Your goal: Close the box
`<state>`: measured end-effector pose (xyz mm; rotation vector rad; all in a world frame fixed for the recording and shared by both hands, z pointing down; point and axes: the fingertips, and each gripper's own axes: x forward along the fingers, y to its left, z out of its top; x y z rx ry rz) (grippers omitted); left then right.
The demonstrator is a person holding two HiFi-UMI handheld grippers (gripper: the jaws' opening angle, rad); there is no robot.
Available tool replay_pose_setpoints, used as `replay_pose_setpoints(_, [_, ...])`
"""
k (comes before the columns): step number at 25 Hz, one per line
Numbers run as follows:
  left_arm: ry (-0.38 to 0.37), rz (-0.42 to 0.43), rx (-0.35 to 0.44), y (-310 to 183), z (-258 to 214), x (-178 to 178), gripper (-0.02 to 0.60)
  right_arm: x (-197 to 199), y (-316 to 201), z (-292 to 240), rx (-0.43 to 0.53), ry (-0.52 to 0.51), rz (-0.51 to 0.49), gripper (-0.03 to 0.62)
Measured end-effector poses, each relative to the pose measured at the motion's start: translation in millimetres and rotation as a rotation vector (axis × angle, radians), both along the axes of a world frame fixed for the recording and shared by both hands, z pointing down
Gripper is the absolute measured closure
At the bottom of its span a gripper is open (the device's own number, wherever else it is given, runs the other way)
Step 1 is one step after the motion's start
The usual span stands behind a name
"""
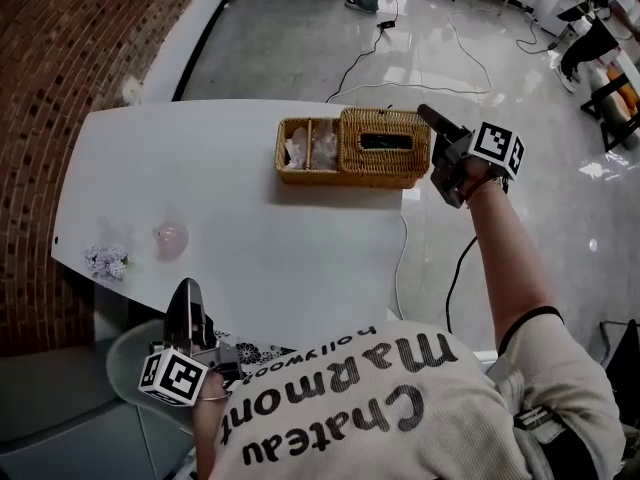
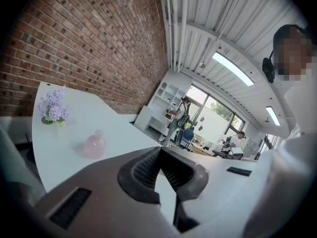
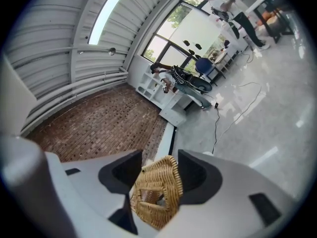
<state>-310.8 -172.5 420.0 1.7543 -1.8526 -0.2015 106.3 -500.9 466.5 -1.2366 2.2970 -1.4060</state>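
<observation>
White counter, contents from left to right.

- Purple flowers: small bunch near the left edge.
- Pink bottle: just beside the flowers, upright.
- Left tool: at the near edge of the counter, well apart from the box. Tips clenched together, nothing between them.
- Wicker box: at the far side of the counter. Its lid sits over the right part. The left compartments lie uncovered, with pale contents showing.
- Right tool: at the right end of the box, jaws released and spread. The box shows in the gap between them, unpressed.
</observation>
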Motion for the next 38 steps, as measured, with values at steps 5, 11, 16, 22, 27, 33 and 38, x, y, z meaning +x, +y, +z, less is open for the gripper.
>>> replay_pose_setpoints(5, [-0.004,-0.003,-0.014,0,4,-1,0.58,1,-8,8,-0.015,-0.006,0.005,0.376])
replay_pose_setpoints(11, [-0.017,0.007,-0.031,-4,7,4,0.58,-1,-11,25,-0.035,0.039,-0.033,0.373])
replay_pose_setpoints(16, [-0.024,0.022,-0.04,-9,6,12,0.58,0,-14,33,-0.052,0.031,-0.043,0.373])
replay_pose_setpoints(22, [-0.029,0.028,-0.052,-13,7,16,0.58,1,-14,41,-0.065,0.022,-0.051,0.373])
replay_pose_setpoints(27, [-0.027,0.04,-0.057,-18,6,19,0.58,1,-15,42,-0.069,0.008,-0.051,0.373])
replay_pose_setpoints(33, [-0.025,0.051,-0.055,-20,6,21,0.58,3,-15,46,-0.082,-0.014,-0.038,0.375])
replay_pose_setpoints(38, [-0.018,0.065,-0.06,-12,10,21,0.58,2,-14,47,-0.064,0.098,-0.049,0.375])
